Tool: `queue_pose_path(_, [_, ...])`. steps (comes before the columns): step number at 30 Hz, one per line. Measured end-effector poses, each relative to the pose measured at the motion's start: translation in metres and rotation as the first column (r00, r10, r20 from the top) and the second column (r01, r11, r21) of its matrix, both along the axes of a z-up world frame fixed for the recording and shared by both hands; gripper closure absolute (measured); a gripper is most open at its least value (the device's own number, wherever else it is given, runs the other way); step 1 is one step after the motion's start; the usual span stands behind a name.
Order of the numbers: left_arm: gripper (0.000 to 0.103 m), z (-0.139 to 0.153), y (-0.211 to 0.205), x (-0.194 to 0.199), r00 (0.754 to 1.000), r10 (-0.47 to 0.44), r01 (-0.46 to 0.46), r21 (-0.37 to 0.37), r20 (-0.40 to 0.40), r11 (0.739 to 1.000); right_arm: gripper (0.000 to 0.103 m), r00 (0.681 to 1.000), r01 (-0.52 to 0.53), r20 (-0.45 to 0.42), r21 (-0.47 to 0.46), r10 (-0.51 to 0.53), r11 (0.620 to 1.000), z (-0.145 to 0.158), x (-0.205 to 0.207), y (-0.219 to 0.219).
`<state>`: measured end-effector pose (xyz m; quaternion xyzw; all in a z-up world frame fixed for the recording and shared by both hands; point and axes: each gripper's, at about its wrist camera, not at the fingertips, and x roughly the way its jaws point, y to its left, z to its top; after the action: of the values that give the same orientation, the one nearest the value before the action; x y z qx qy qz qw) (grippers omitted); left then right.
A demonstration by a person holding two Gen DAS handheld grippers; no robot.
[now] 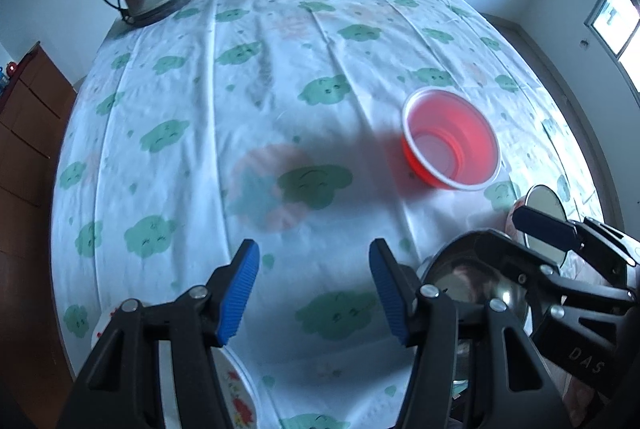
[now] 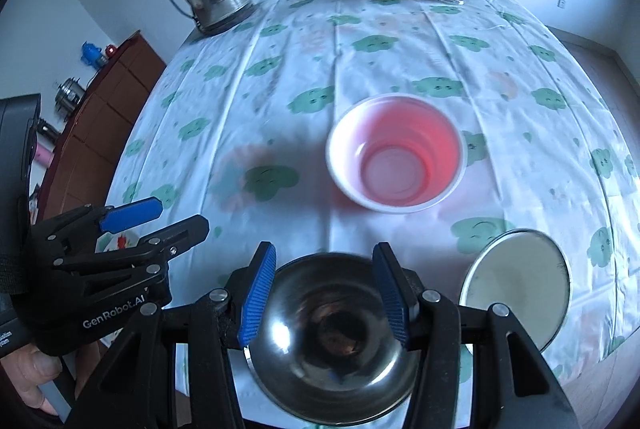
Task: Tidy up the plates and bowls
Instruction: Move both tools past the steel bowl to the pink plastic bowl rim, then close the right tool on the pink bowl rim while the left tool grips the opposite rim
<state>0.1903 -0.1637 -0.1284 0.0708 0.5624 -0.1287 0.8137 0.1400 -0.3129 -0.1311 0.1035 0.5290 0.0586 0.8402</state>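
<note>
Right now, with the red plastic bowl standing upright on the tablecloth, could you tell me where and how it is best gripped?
Grip the red plastic bowl by its rim, coming from above with one finger inside and one outside. It stands upright and open, its mouth looks too wide to span, and the thin wall flares outward. The near rim faces the right gripper.

"GenRobot.AI" in white on left claw body; "DAS" on right claw body, upside down.

Black tongs, ribbed blue pads
</note>
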Motion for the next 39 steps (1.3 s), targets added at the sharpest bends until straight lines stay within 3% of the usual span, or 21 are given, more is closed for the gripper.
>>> queue_pose_path(16, [0.045, -0.002, -0.059, 0.035, 0.998, -0.056, 0.056, 0.012, 0.001, 0.998, 0.050, 0.995, 0.100, -0.026, 0.018, -0.100, 0.995, -0.010, 0.033, -0.065])
queue_pose_path(36, [0.045, -0.032, -0.090, 0.068, 0.996, -0.068, 0.070, 0.048, -0.056, 0.996, 0.050, 0.988, 0.116, -0.104, 0.033, -0.112, 0.993, -0.035, 0.071, -0.092])
queue_pose_path(39, [0.045, -0.034, -0.092, 0.070, 0.996, -0.068, 0.071, 0.051, -0.059, 0.996, 0.057, 0.988, 0.104, -0.116, 0.032, -0.100, 0.994, -0.037, 0.077, -0.093])
